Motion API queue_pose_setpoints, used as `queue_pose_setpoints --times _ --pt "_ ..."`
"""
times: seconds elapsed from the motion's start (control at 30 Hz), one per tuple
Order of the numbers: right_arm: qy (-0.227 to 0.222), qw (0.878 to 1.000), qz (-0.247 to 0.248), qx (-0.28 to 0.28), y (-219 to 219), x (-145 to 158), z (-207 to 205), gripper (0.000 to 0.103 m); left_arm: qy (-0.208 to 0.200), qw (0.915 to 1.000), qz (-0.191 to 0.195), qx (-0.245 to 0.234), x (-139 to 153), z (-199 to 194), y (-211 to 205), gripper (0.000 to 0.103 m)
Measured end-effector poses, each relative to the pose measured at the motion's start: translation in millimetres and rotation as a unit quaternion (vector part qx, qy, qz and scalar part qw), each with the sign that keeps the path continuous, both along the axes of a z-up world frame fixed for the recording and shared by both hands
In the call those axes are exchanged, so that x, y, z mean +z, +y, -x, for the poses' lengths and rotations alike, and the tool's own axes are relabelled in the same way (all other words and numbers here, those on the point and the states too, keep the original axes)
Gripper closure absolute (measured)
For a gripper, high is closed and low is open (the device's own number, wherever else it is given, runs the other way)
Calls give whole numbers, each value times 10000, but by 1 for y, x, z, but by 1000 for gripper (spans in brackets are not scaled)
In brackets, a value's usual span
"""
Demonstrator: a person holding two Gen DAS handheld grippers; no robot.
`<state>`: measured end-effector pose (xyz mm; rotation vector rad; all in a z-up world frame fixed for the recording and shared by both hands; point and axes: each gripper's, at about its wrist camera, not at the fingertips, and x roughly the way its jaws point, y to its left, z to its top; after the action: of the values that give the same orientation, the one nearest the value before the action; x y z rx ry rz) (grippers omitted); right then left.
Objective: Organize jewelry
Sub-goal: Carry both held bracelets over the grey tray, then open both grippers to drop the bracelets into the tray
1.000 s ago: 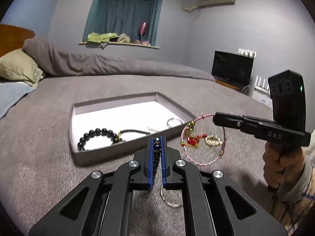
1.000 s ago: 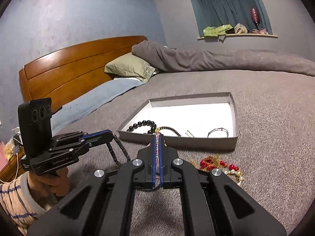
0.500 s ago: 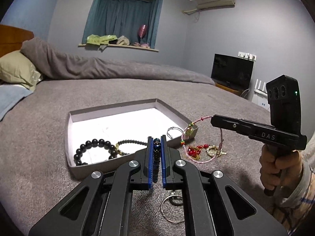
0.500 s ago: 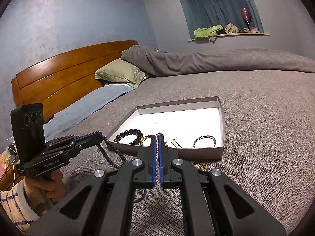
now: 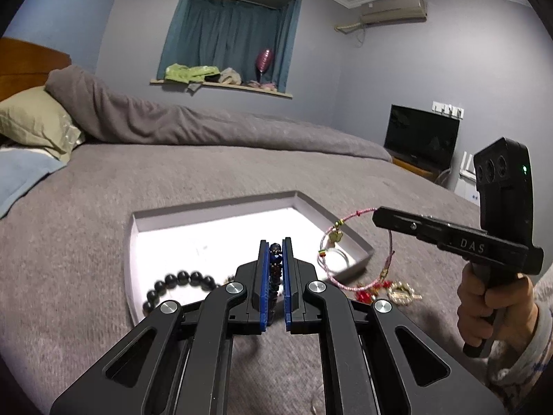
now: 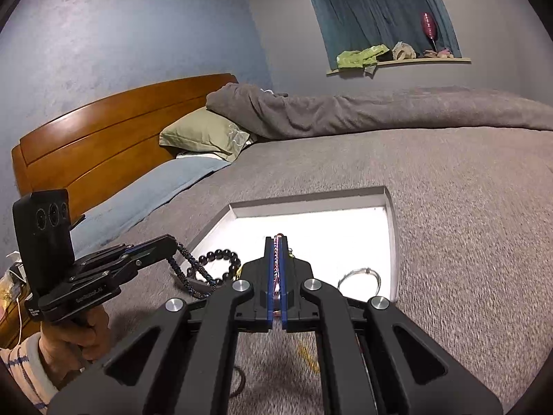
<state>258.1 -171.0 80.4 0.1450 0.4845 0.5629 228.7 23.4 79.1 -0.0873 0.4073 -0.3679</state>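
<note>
Left gripper (image 5: 275, 269) pinched on dark bracelet (image 6: 183, 271), right gripper (image 6: 275, 263) on pink bracelet (image 5: 356, 245) — both to be lowered fully into tray (image 6: 311, 205) before release.

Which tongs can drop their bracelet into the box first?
Probably the right tongs: their pink cord bracelet hangs over the grey box's corner. The left tongs' dark beaded bracelet dangles outside its near wall.

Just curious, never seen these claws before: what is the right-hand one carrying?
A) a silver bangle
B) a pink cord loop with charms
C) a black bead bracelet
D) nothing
B: the right gripper is shut on the pink cord bracelet, which hangs beside the tray.
</note>
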Motion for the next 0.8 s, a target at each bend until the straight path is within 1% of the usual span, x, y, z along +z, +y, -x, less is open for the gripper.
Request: queue_pose_setpoints --times 0.17,0.3,0.5,0.6,0.8 --pt "16 10000 5 -70 3 0 -19 101 -28 9998 187 70 2 -19 9 95" --pt "47 9999 83 -83 6 -3 -31 101 -37 9997 221 96 2 -34 9 95" --pt "165 9996 180 -169 9 -10 -51 101 67 9996 255 127 -2 -56 8 95" --pt "281 9989 296 -223 13 -18 -64 101 142 9994 271 142 -5 -65 9 95" --pt "544 9964 573 -296 22 -34 -87 101 480 9984 210 227 -17 -87 11 95"
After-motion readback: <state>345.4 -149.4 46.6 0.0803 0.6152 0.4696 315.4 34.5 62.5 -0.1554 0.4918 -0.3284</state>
